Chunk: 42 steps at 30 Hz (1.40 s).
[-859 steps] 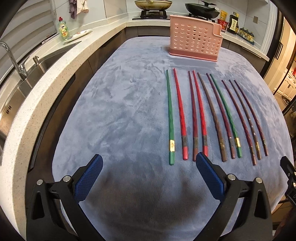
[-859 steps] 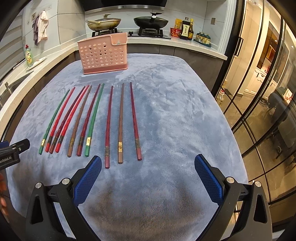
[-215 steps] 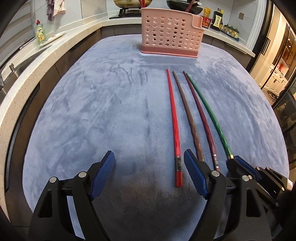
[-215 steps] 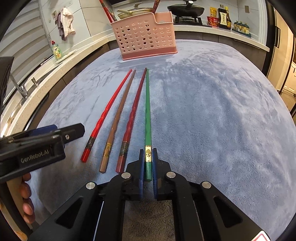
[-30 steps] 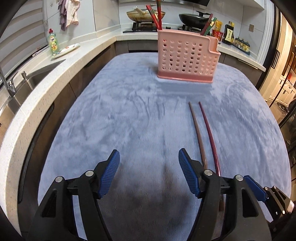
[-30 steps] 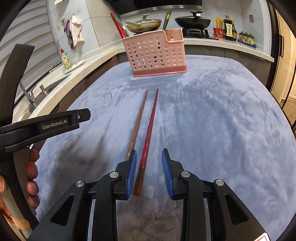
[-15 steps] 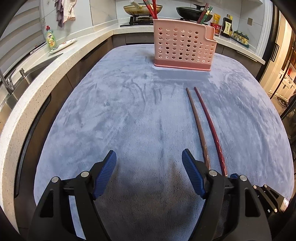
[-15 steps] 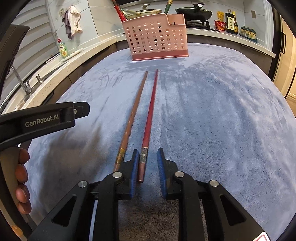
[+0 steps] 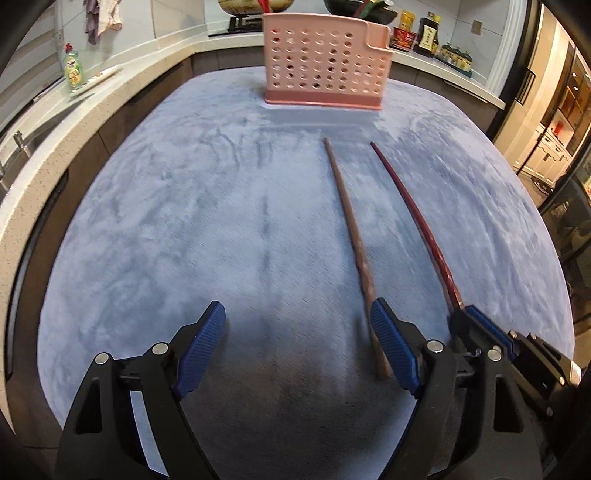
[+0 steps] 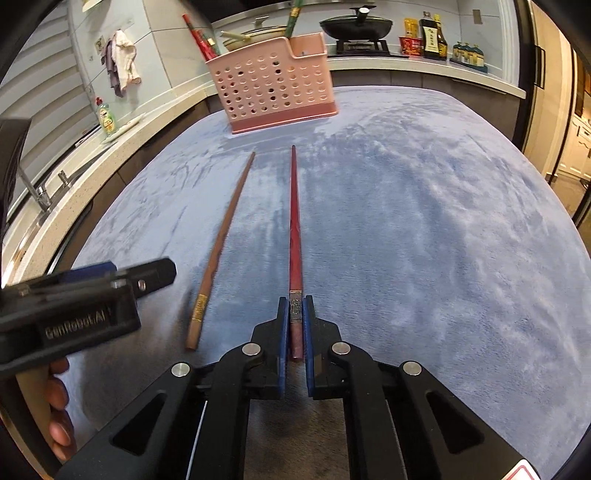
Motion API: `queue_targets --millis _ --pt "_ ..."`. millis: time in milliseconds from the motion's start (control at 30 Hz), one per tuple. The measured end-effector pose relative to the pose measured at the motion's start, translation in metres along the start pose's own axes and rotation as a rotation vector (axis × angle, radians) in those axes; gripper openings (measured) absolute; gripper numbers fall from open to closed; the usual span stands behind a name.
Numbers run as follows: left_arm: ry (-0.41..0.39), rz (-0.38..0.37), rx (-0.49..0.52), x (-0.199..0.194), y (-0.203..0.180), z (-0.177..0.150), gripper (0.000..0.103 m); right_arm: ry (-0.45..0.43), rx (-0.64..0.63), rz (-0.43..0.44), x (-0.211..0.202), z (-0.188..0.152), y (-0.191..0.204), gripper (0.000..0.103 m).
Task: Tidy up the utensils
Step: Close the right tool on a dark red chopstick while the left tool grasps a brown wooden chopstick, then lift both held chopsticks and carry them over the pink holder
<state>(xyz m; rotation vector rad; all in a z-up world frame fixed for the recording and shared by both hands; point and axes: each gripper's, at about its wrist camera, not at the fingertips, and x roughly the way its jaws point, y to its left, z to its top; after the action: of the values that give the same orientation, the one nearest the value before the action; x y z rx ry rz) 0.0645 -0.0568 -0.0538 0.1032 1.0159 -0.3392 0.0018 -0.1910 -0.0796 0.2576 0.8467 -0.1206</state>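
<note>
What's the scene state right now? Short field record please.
surface: blue-grey plush mat
on mat: brown chopstick; dark red chopstick
right gripper: jaws just closed on the dark red chopstick's butt end
left gripper: jaws opening, nothing between them, beside the brown chopstick
pink perforated holder: upright at the far end, chopsticks already inside

kitchen. surface (image 9: 221,229) under blue-grey plush cloth. speckled worktop (image 9: 44,147) at left with sink tap (image 10: 40,192). wok (image 10: 356,26) on hob, tiled wall (image 10: 162,40), glass doors (image 9: 565,122) at right.
</note>
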Motion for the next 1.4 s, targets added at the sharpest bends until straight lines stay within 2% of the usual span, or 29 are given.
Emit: queue_targets --millis 233,300,400,500,567,600,667,733,867,1100,1400 --pt "0.037 -0.025 0.043 0.013 -0.023 -0.013 0.076 -0.003 0.033 -0.018 -0.01 -0.006 -0.017 0.007" --pt "0.036 -0.014 0.05 0.016 -0.026 -0.015 0.074 0.0 0.035 -0.018 -0.01 -0.007 -0.019 0.007" --pt "0.034 -0.018 0.051 0.016 -0.025 -0.015 0.065 0.004 0.038 -0.017 -0.009 -0.009 -0.019 0.007" --pt "0.036 -0.028 0.047 0.015 -0.023 -0.014 0.052 0.006 0.041 -0.013 -0.009 -0.009 -0.02 0.007" --pt "0.035 -0.029 0.05 0.013 -0.022 -0.014 0.035 0.006 0.039 -0.013 -0.008 -0.01 -0.019 0.007" --pt "0.035 -0.027 0.051 0.013 -0.021 -0.014 0.032 0.006 0.038 -0.013 -0.008 -0.01 -0.019 0.007" --pt "0.036 -0.037 0.043 0.012 -0.02 -0.014 0.017 0.007 0.036 -0.012 -0.009 -0.01 -0.018 0.007" --pt "0.042 -0.052 0.039 0.012 -0.018 -0.013 0.009 0.007 0.034 -0.011 -0.01 -0.01 -0.017 0.007" --pt "0.041 -0.073 0.036 0.007 -0.017 -0.011 0.008 -0.004 0.031 -0.008 -0.015 -0.007 -0.016 0.007" --pt "-0.008 -0.088 0.03 -0.018 -0.014 0.001 0.007 -0.066 0.031 0.002 -0.038 0.009 -0.014 0.007" --pt "-0.135 -0.095 0.002 -0.069 0.001 0.043 0.007 -0.234 0.04 0.024 -0.088 0.069 -0.013 0.007"
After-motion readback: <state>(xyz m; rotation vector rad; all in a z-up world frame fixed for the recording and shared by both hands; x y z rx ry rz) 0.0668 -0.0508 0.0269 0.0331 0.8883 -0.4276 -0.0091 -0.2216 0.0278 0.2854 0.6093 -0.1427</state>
